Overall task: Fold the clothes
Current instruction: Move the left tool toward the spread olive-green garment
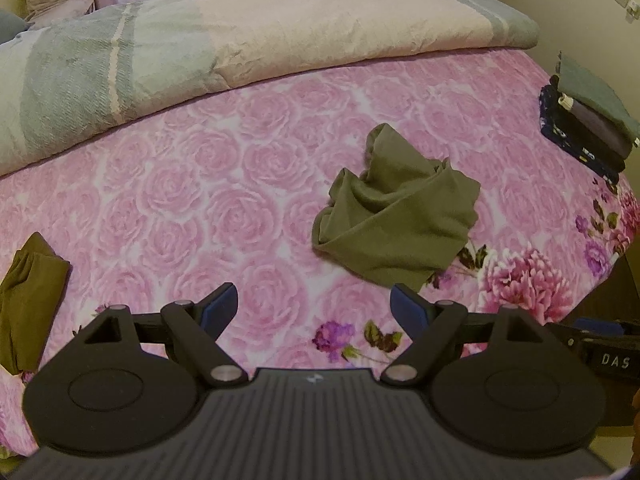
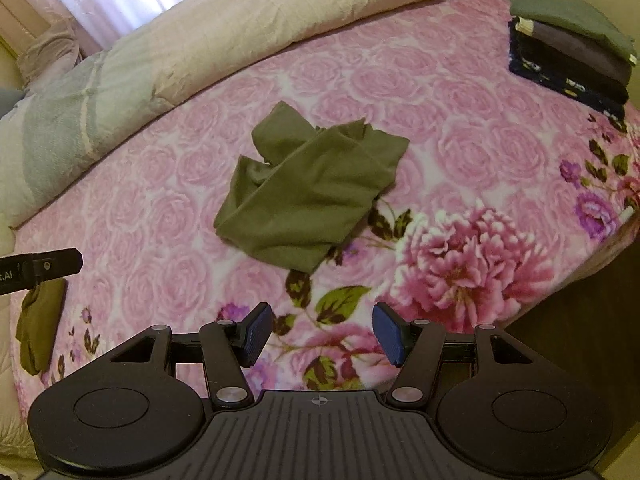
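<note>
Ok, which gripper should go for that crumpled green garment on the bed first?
Probably the right gripper. In its view the green garment lies almost straight ahead of its open jaws. In the left gripper's view it sits off to the right. Neither gripper touches it yet.

— What lies mid-bed?
— A crumpled olive-green knit garment point(image 2: 308, 192), loosely bunched and unfolded, on the pink rose-print bedspread point(image 2: 460, 92).
— And at the edges?
— A darker olive-brown folded cloth point(image 1: 28, 300) near the left edge; at the far right corner, a neat stack of folded clothes point(image 2: 568, 52), grey-green on top, dark pieces beneath.
</note>
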Demonstrator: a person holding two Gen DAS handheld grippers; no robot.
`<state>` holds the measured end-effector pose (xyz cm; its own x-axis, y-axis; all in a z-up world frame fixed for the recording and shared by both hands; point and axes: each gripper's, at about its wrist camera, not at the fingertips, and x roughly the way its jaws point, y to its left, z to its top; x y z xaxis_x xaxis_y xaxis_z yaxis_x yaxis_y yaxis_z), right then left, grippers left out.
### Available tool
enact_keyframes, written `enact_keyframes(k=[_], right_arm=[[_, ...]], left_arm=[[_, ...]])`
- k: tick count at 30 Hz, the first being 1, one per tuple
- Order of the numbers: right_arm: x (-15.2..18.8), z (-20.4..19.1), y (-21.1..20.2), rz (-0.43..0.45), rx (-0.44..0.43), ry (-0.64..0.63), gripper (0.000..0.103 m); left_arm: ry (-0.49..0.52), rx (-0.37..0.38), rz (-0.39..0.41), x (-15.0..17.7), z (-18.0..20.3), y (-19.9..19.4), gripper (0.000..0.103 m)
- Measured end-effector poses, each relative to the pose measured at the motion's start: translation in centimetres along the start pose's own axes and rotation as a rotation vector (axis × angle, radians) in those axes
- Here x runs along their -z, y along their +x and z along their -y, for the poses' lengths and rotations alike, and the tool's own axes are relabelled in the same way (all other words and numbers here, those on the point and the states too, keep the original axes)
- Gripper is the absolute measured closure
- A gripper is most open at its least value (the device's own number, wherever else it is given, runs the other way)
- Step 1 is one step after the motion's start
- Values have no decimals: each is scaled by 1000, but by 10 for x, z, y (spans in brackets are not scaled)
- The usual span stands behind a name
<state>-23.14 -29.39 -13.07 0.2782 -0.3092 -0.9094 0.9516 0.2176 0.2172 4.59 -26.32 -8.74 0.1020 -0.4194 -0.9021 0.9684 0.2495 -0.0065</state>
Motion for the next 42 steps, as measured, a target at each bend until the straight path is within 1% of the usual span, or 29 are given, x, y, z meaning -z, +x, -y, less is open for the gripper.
enact_keyframes(k=[3, 7, 12, 19, 24, 28, 33, 37, 39, 42], right_arm=[[-1, 9, -1, 3, 9, 16, 44], [-11, 24, 0, -1, 10, 19, 44], [-26, 44, 3, -7, 10, 20, 44], [-70, 79, 13, -30, -23, -47, 44], [-107, 111, 22, -42, -39, -88, 44], [-126, 135, 34, -72, -45, -119, 44], [-136, 161, 56, -129, -42, -135, 44], [-139, 184, 72, -151, -26, -122, 44], [-140, 198, 79, -154, -14, -102, 44], [-141, 218, 94, -162, 5, -75, 44]], left_arm=[[10, -3, -9, 1, 4, 4, 22], [22, -10, -21, -2, 14, 9, 22], [14, -19, -29, -15, 39, 21, 22], [-26, -36, -29, -41, 85, 38, 22], [-82, -61, -30, -56, 116, 52, 22], [-127, -83, -56, -58, 134, 64, 22], [-133, -103, -86, -50, 151, 78, 23], [-107, -106, -96, -42, 158, 96, 24], [-78, -108, -95, -40, 161, 109, 24], [-21, -110, -85, -37, 165, 131, 31]])
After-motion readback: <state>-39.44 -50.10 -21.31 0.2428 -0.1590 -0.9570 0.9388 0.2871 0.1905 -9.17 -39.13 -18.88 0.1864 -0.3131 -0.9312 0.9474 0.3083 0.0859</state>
